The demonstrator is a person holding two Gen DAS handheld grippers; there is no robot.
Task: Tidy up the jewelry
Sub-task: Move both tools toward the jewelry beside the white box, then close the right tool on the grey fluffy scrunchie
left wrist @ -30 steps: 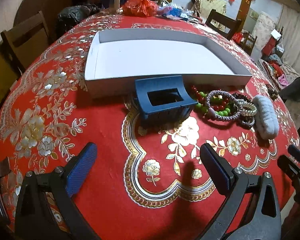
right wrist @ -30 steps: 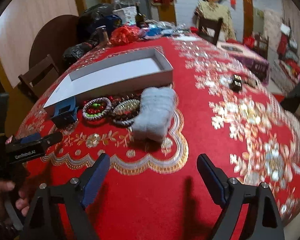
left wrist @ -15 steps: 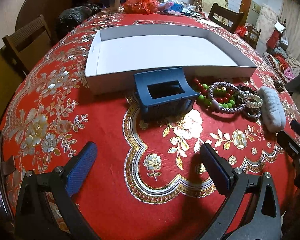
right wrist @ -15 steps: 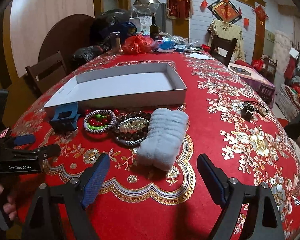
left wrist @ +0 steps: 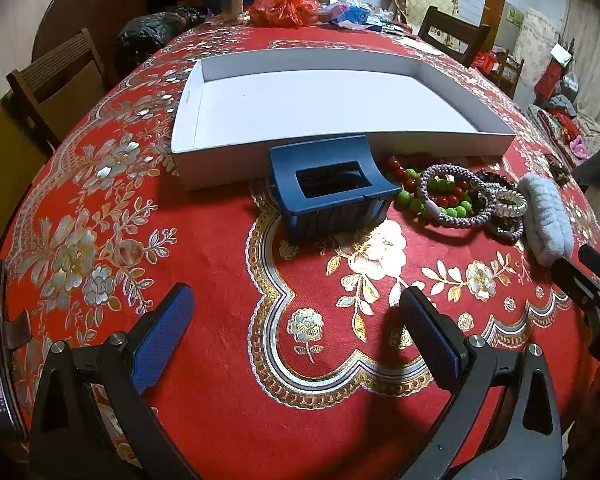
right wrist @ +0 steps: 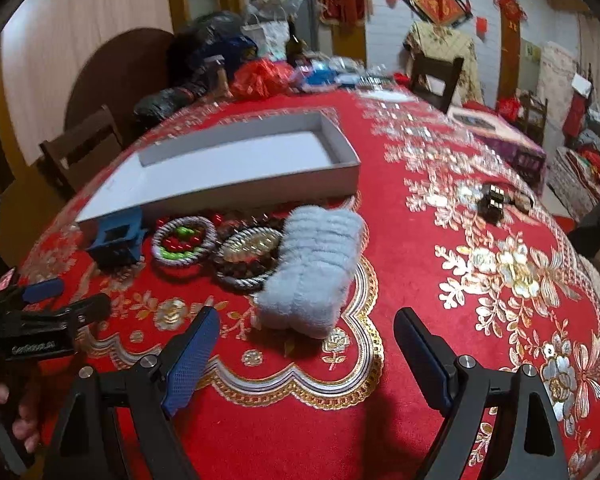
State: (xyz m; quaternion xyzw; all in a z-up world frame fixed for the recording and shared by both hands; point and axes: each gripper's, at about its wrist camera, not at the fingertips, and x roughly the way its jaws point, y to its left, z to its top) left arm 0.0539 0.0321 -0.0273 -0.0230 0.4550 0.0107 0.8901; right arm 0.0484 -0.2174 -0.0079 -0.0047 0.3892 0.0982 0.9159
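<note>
beaded bracelets (left wrist: pixel 452 200) round, beside fuzzy grey band (right wrist: pixel 312 268); both hand-held grippers (left wrist: pixel 296 320) (right wrist: pixel 304 340) released, empty.

Dim warm light, fisheye warp, motion blur

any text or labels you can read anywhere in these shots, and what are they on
White lettering on the side of the left gripper, seen from the right wrist view: blurred, not readable.
Red wall hanging with a gold character: too blurred to read.
White tray, blue hair clip, bracelets: no text visible.
Nothing else legible in either view.
</note>
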